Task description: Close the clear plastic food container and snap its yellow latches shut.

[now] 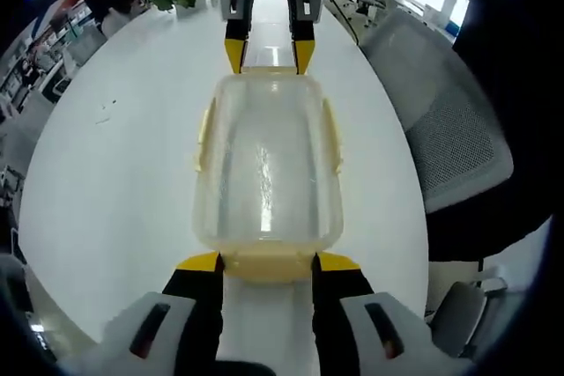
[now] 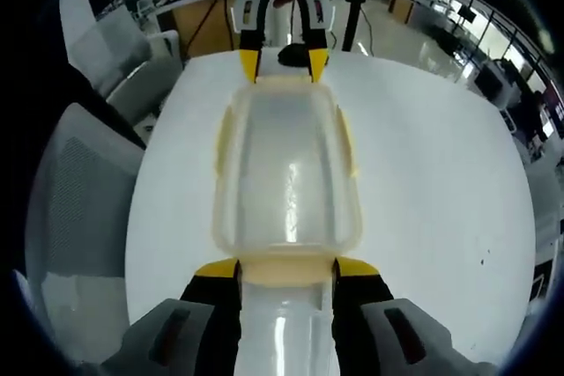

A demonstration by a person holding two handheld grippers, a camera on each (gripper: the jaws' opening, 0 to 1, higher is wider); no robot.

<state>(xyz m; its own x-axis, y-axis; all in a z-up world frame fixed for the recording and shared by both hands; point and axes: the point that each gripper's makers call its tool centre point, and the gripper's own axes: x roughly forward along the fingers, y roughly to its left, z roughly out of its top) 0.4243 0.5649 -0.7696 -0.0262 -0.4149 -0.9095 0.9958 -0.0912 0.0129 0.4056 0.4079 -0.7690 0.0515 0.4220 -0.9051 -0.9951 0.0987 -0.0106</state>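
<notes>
Left gripper (image 1: 266,261) and right gripper (image 2: 285,267) jaws open astride the container's (image 1: 267,165) end latches; we judge lid seated, latches unsnapped.

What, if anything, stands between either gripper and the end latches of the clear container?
Nothing visible does. The left gripper sits with its jaws on either side of the near yellow end latch of the clear container, and the right gripper brackets the opposite end latch the same way. The white table around the container is bare.
</notes>
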